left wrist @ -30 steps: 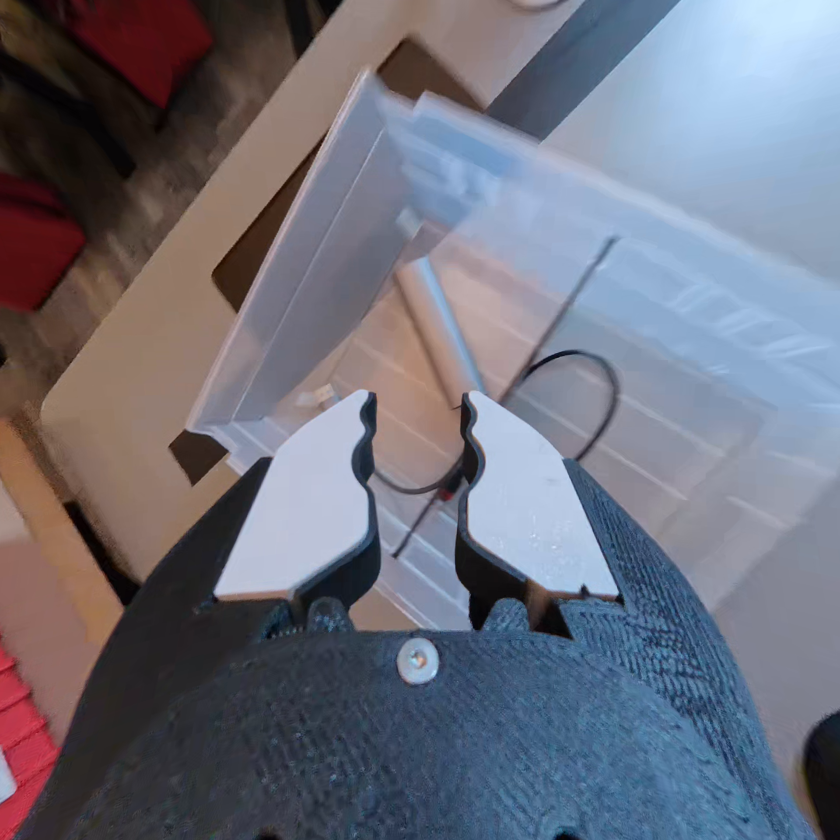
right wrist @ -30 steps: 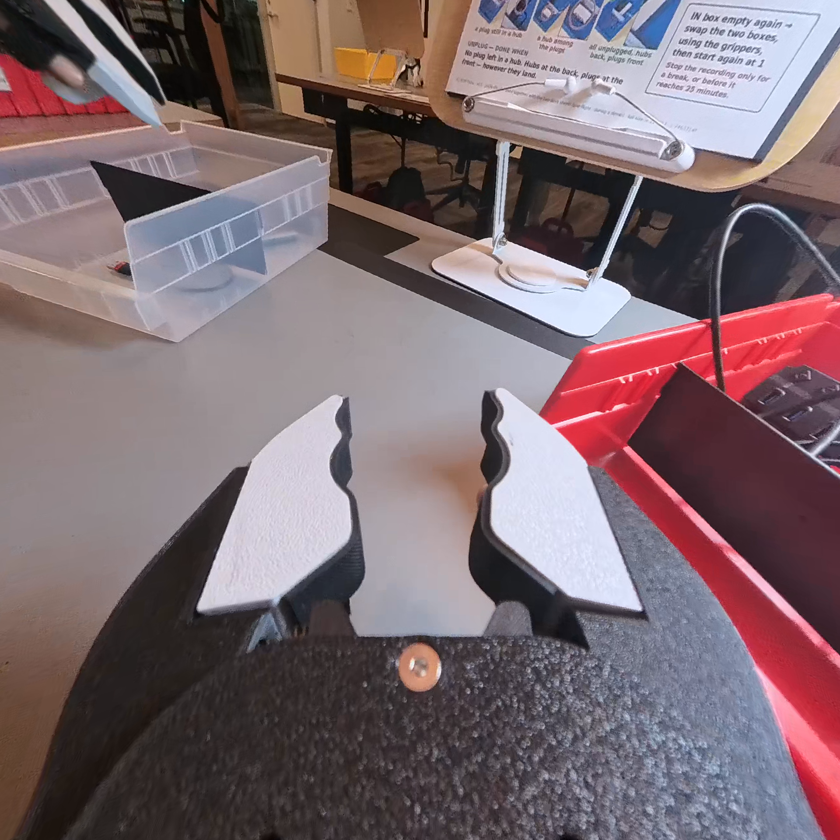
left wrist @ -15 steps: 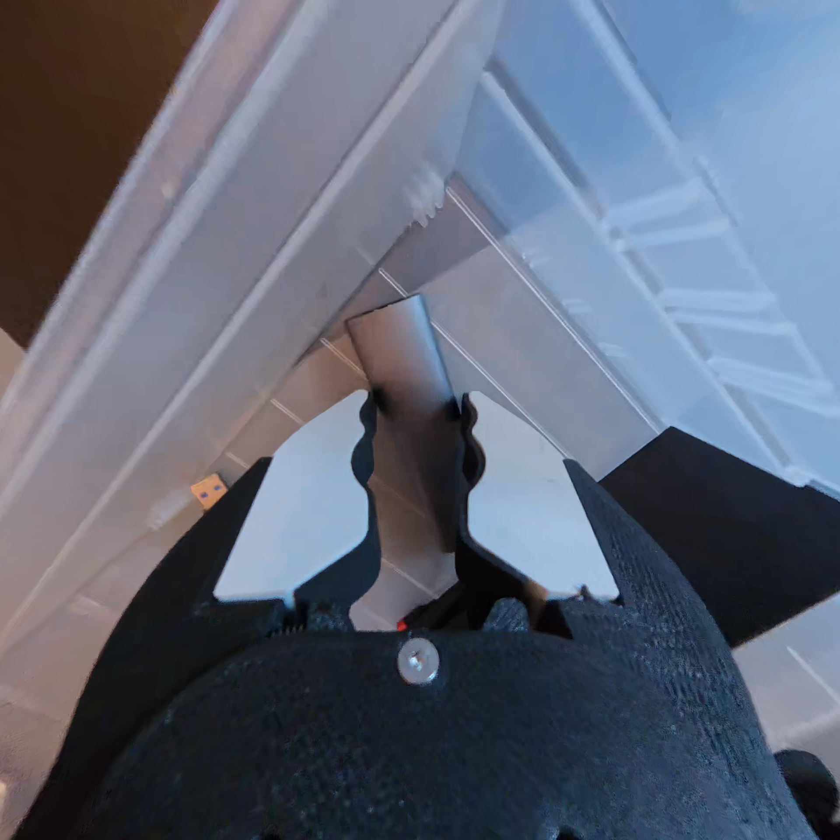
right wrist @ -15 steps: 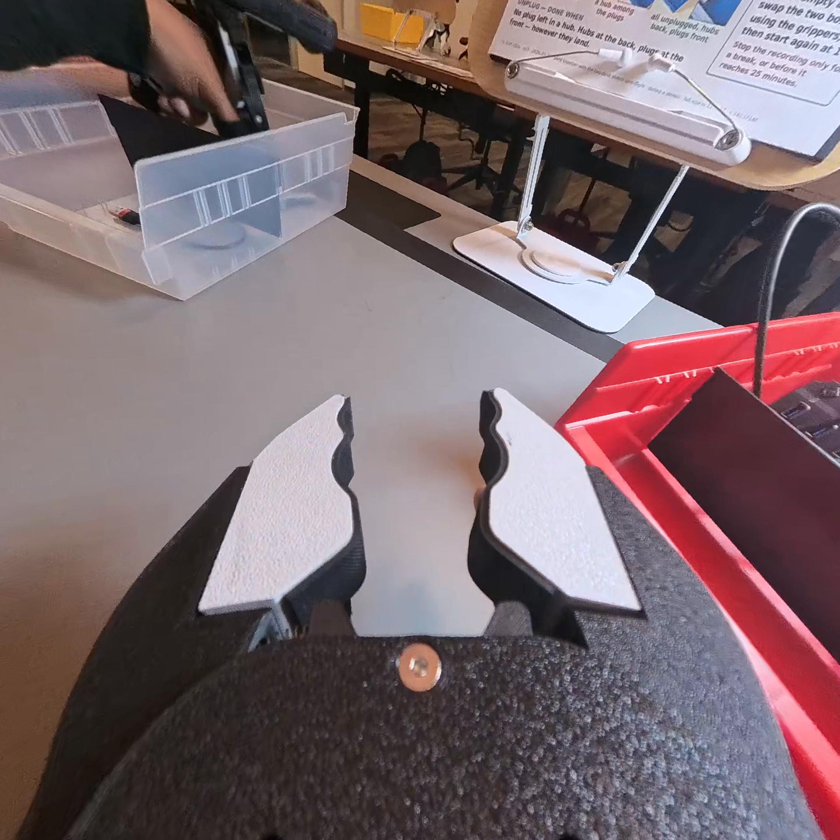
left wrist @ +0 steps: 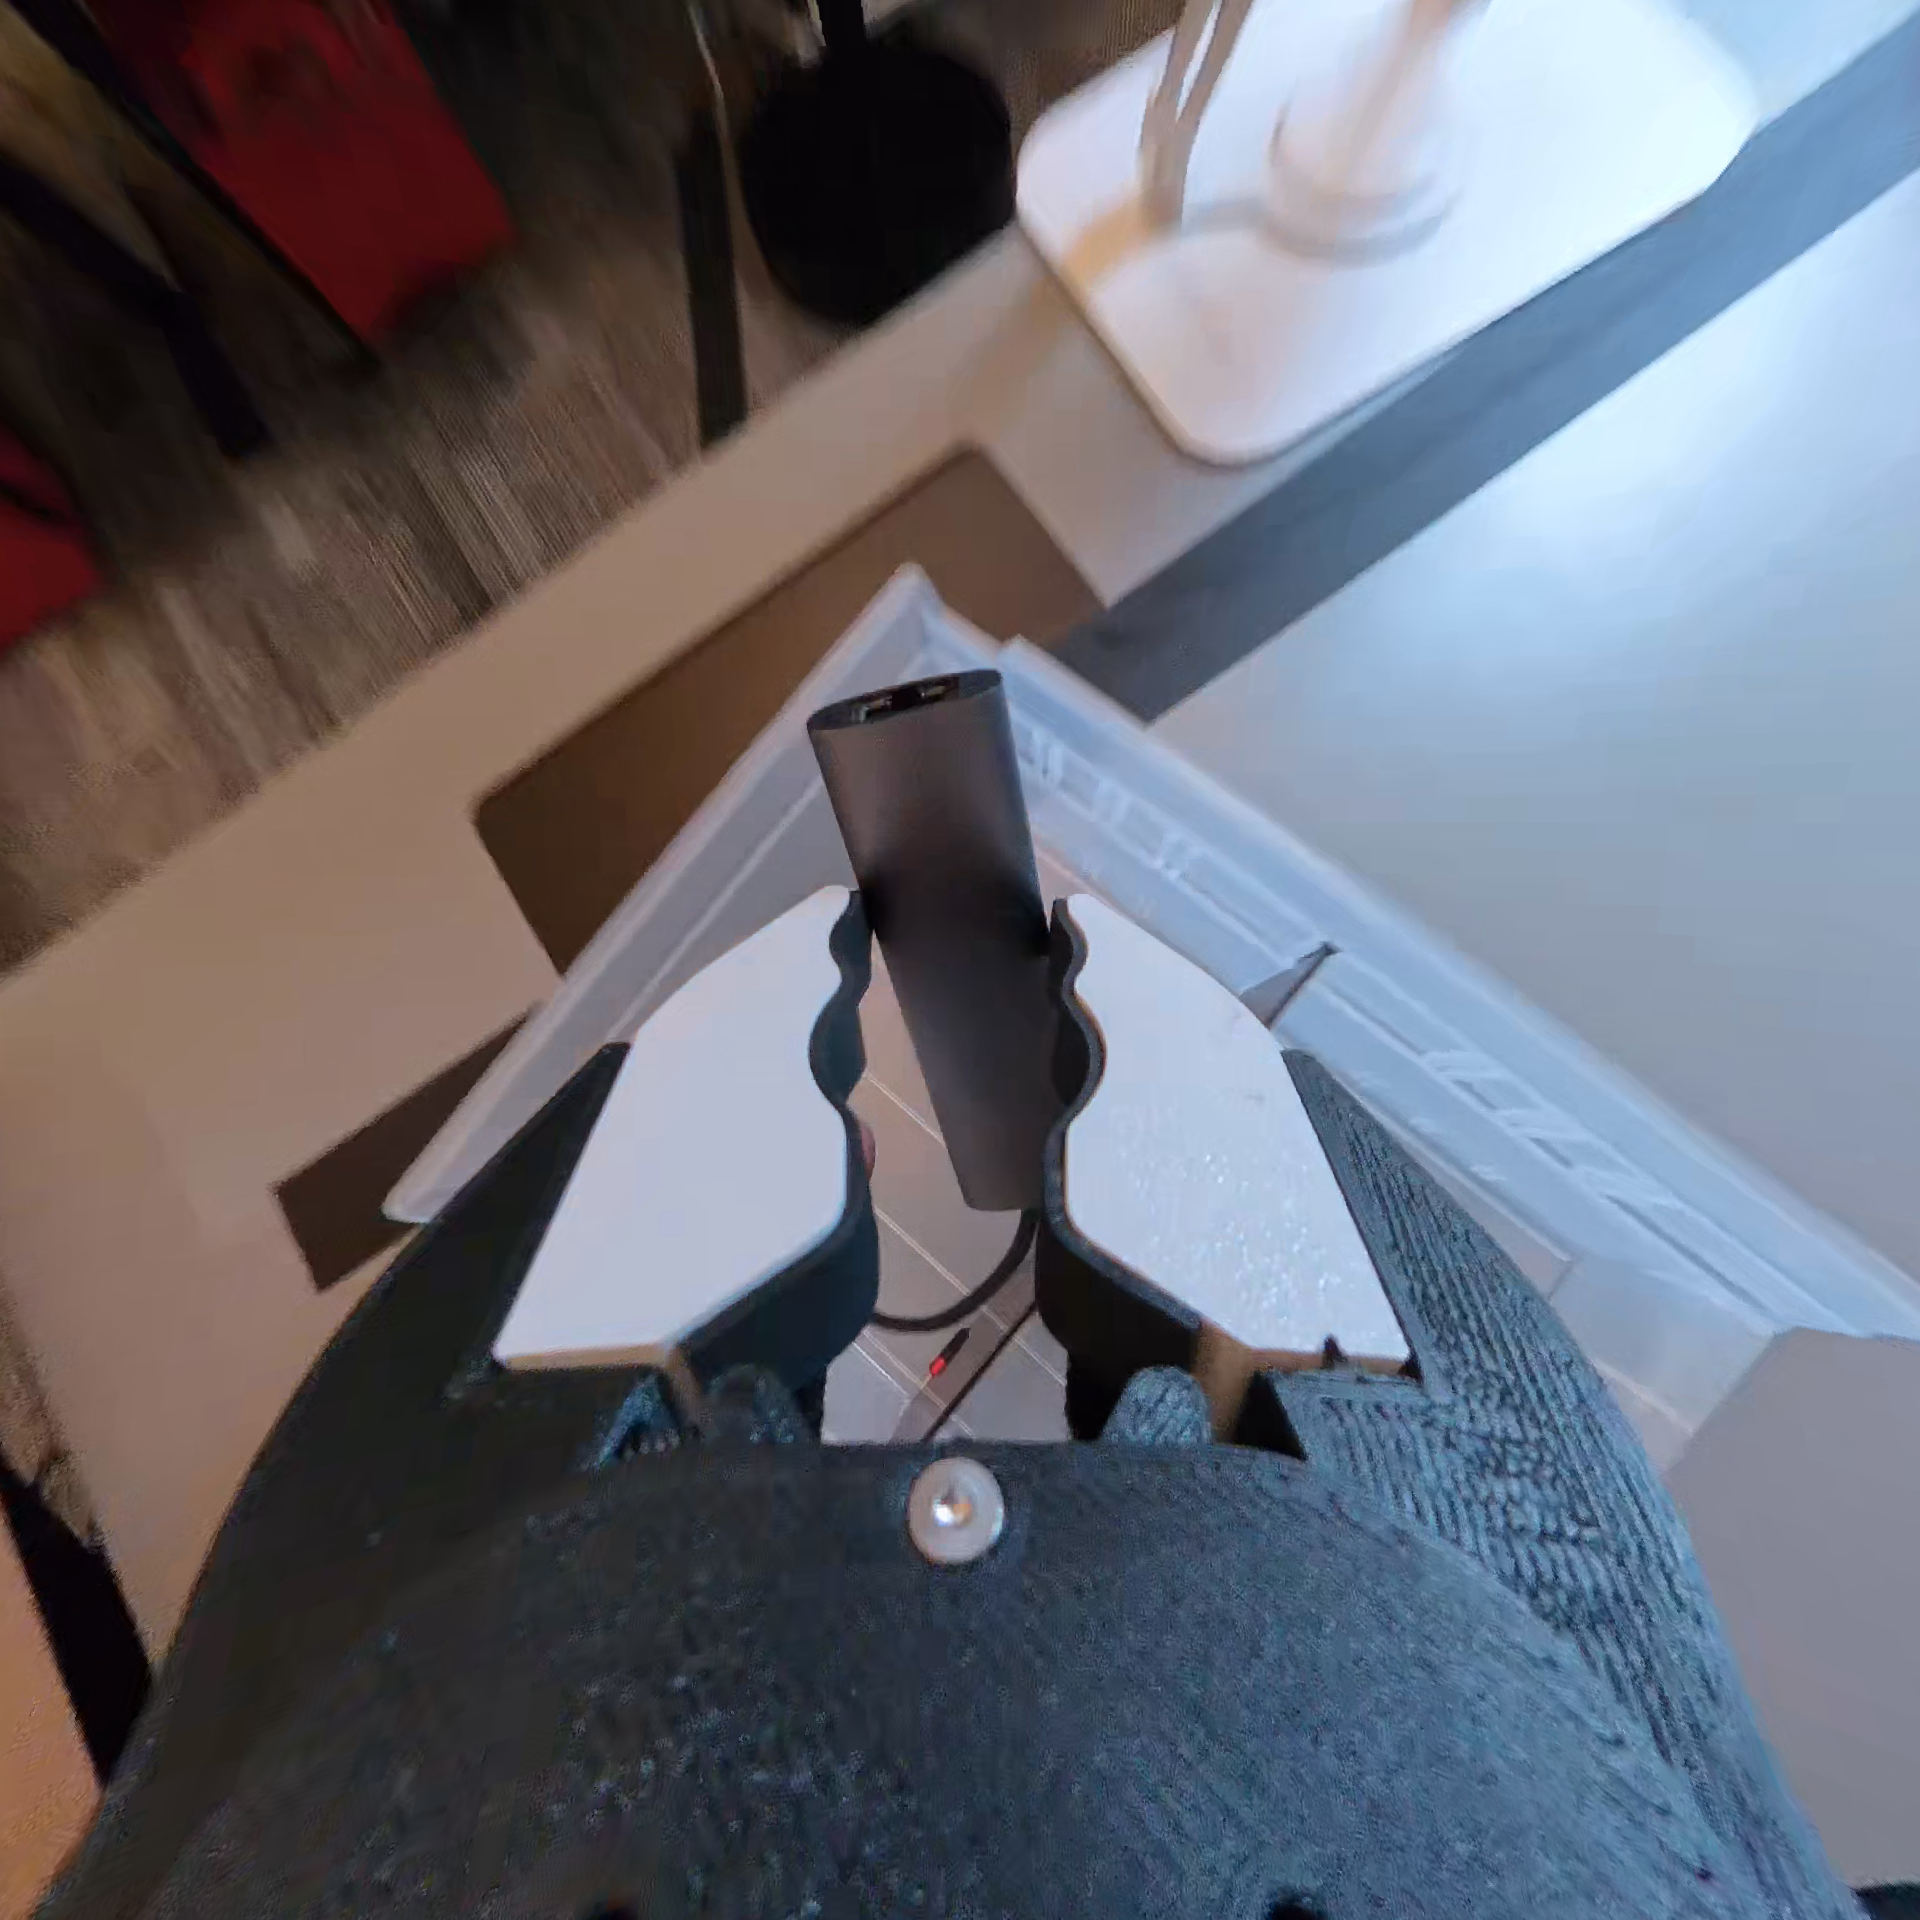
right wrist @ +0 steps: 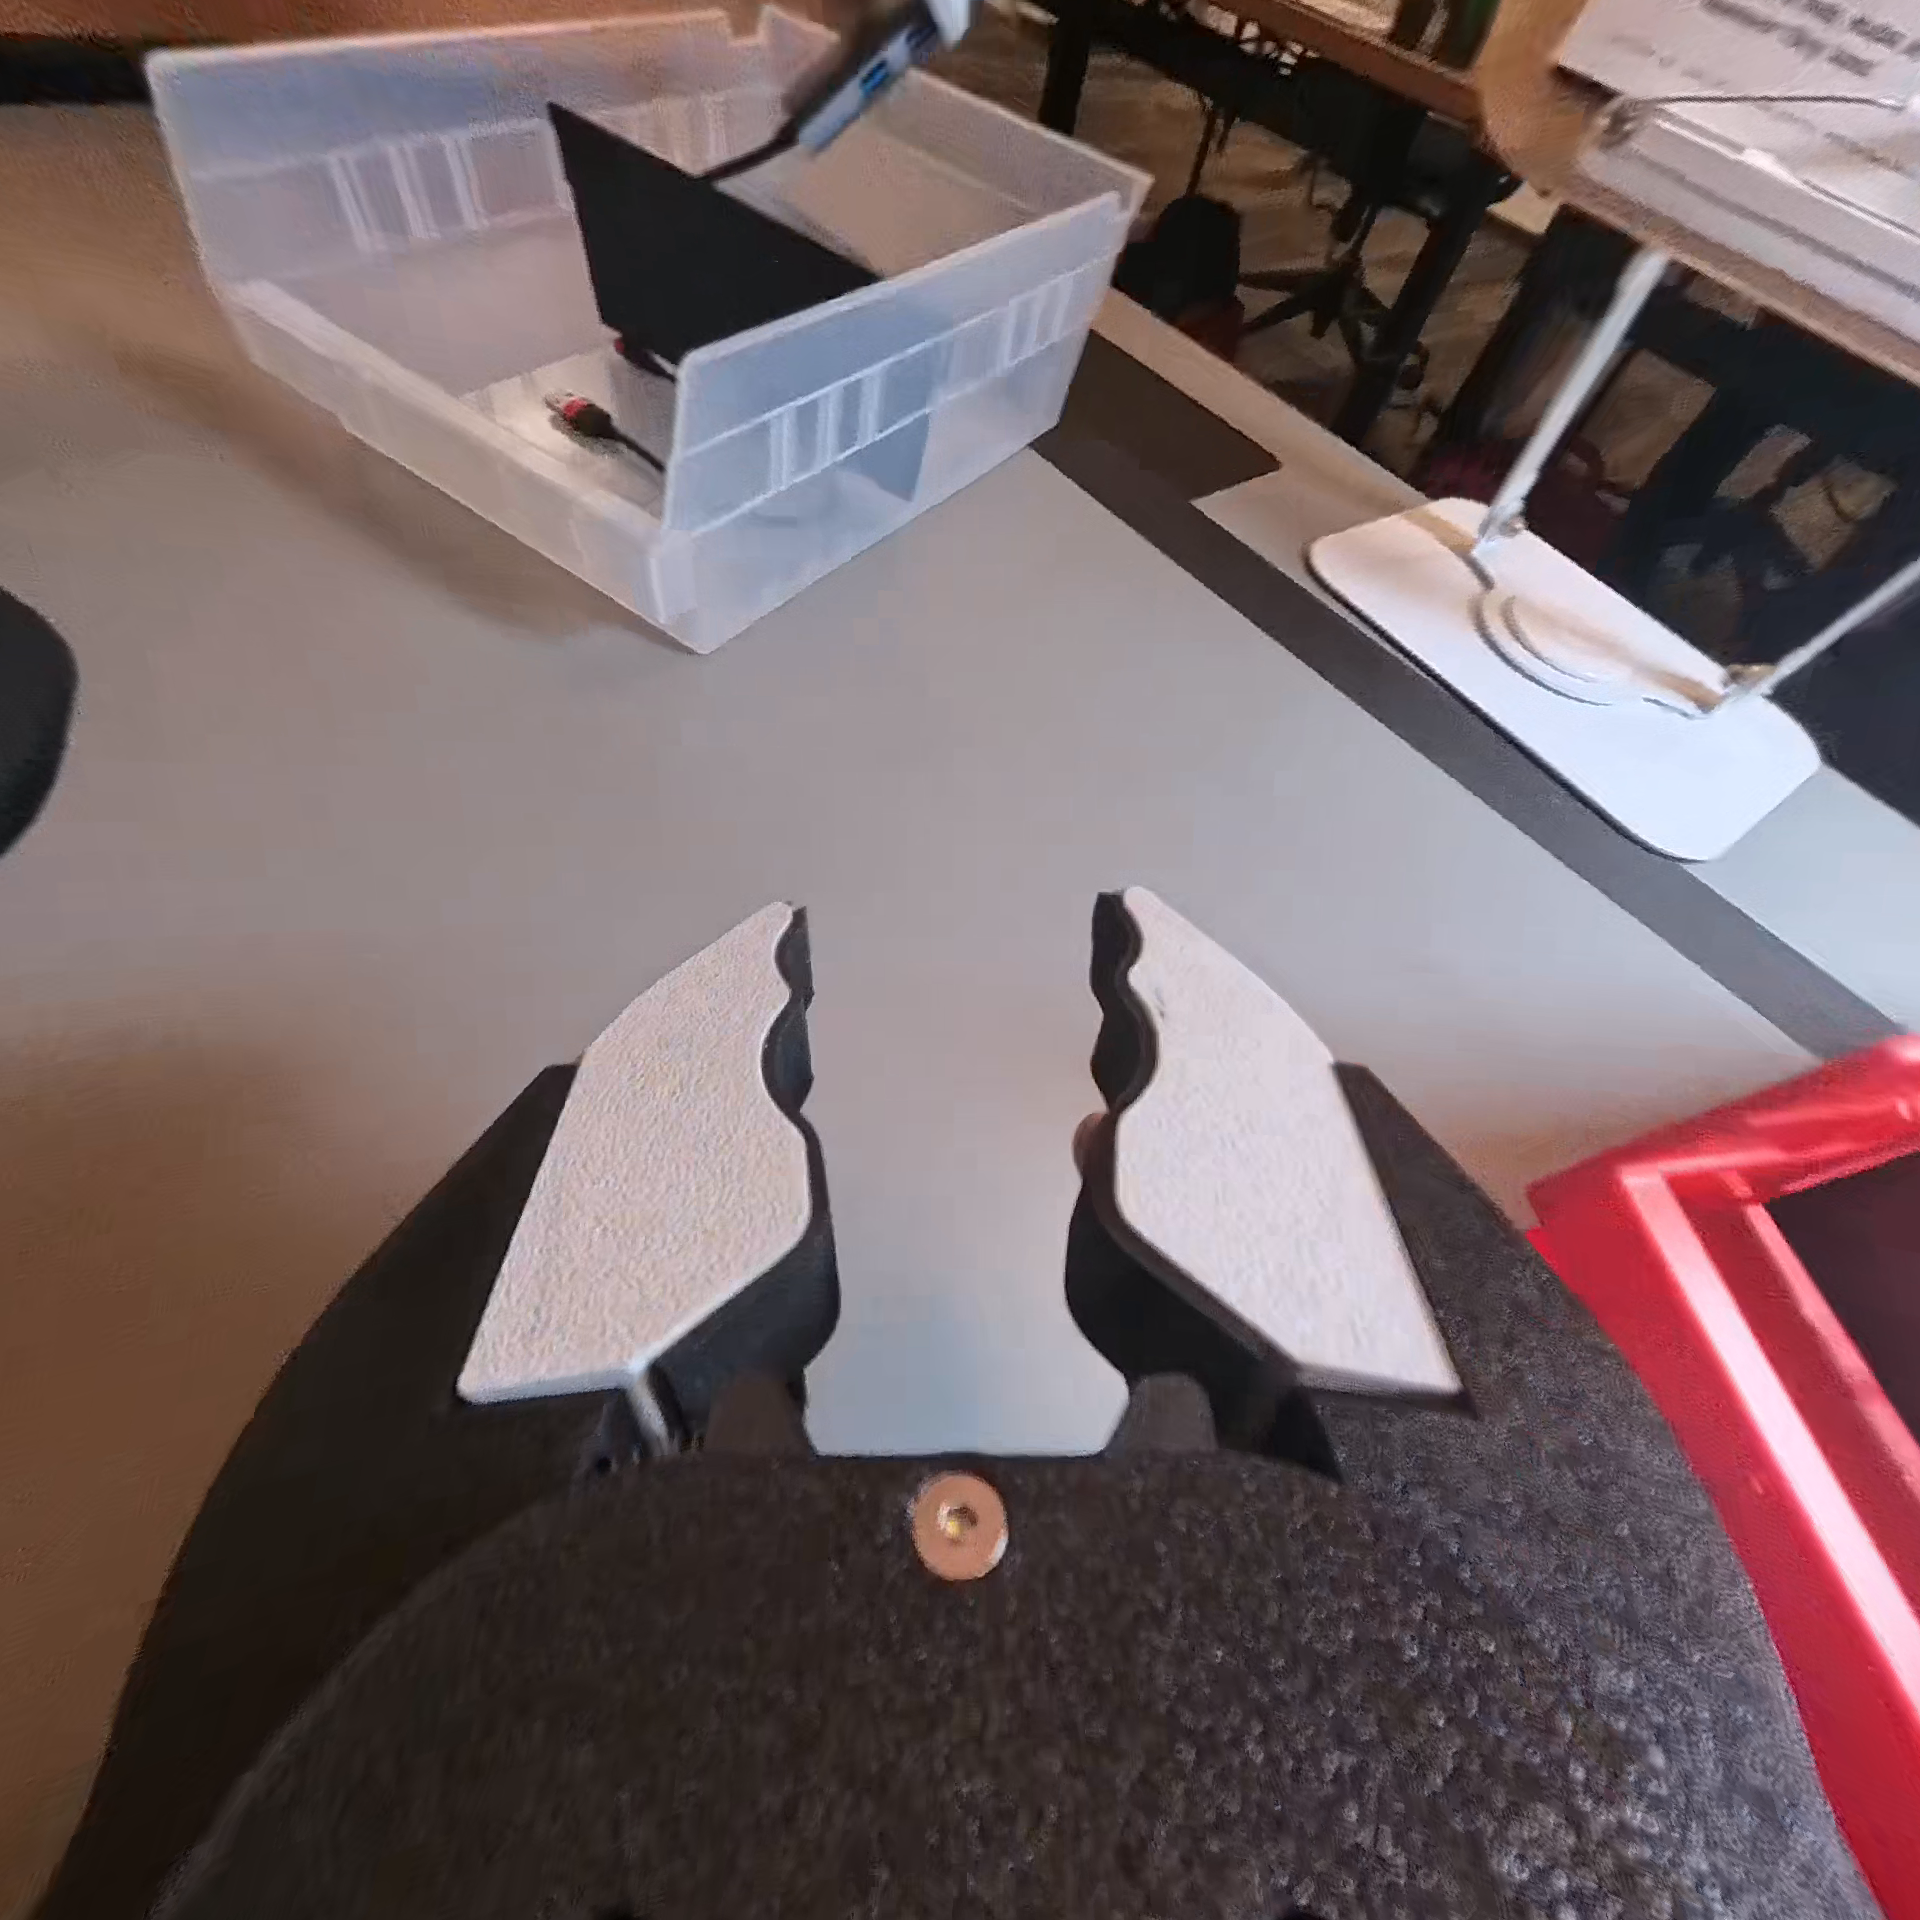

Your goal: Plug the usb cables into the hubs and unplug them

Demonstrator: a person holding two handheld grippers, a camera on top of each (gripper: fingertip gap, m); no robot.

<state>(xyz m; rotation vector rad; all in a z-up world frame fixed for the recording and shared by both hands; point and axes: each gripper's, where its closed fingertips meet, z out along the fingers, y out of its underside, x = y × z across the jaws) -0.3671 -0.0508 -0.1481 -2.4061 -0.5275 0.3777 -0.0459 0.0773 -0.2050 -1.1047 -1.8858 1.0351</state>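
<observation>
The left gripper (left wrist: 951, 914) has its fingers (left wrist: 1195, 1122) squeezed onto a dark grey hub (left wrist: 940, 935). They pinch it by its two long sides, so the end with the ports points away and stays free. That looks like the right way to hold it, because a plug has to go into those ports. The hub's thin black cord (left wrist: 956, 1309) hangs down under the fingers into the clear bin (left wrist: 1403, 1049) below. The hub is up in the air above that bin, not lying in it.

The clear bin sits on the grey worktop (right wrist: 935, 707). A black divider (right wrist: 686, 270) splits it in two. A usb cable with a red plug (right wrist: 582, 416) lies on the bin floor on the near side of the divider.

The right gripper (right wrist: 951, 961) has its fingers (right wrist: 665, 1164) spread wide with nothing in them. It hangs over the bare worktop, well apart from the clear bin. It is probably free so that it can fetch the plug. A red bin (right wrist: 1704, 1247) is just beside it at the right. A white stand (right wrist: 1558, 675) sits farther back on the worktop.
</observation>
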